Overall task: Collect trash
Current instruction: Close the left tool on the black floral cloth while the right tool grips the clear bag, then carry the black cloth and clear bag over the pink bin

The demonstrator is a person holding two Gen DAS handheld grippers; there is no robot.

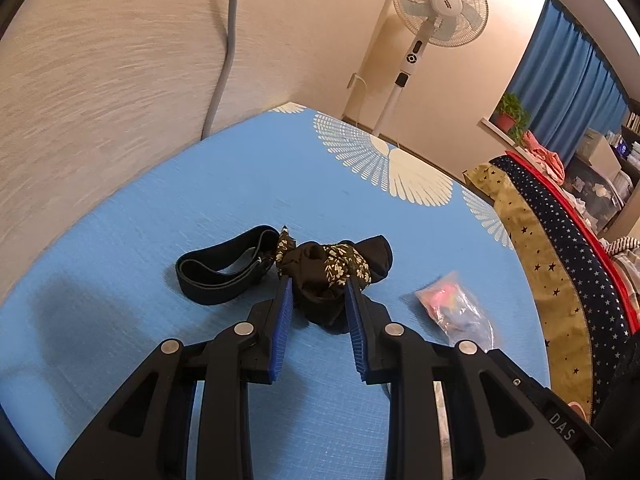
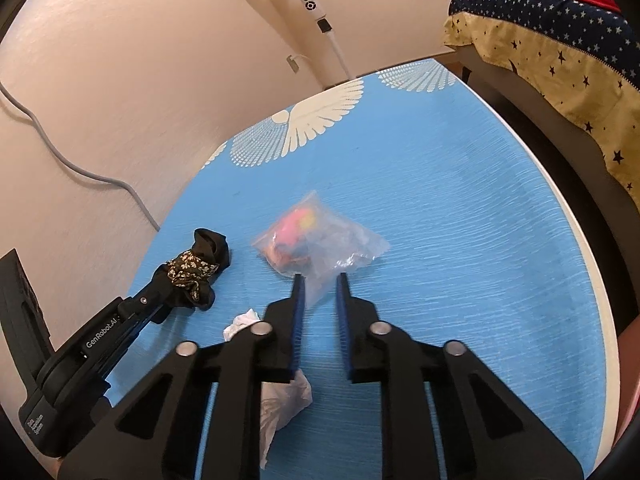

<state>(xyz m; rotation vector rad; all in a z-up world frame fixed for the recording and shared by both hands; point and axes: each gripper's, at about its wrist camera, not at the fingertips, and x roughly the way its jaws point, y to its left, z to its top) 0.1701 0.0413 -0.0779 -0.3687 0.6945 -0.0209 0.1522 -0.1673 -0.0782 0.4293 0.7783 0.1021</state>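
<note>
Blue table cover (image 1: 160, 208) with white wing print, plaster wall behind, standing fan (image 1: 440, 0) in the corner, starred blanket (image 2: 560, 48) off the right edge.

Left gripper (image 1: 320, 292): jaws partly closed, pinching dark cloth bundle (image 1: 332, 264) with floral trim, one pad on each flank. Long axis of bundle roughly along the fingers, far end veering right. Black elastic band (image 1: 216, 276) just beside it on the left, touching or nearly so; can't tell which.

Right gripper (image 2: 320, 280): jaws narrow, near corner of clear plastic bag (image 2: 316, 236) caught between the pads. Rest of bag dead ahead of the tips, flat on the cover, pink and yellow contents bunched at the far left. Long axis close to the finger line, so corner pointing back at the jaws. Slightly blurred, so grip depth hard to judge.

Crumpled white tissue (image 2: 284, 396) under the right gripper, behind its tips, nearer to right than left. Not reachable without backing off.

Judgement: both grips set, lift next. Thin corner hold on the bag likely to slip; worth watching.
</note>
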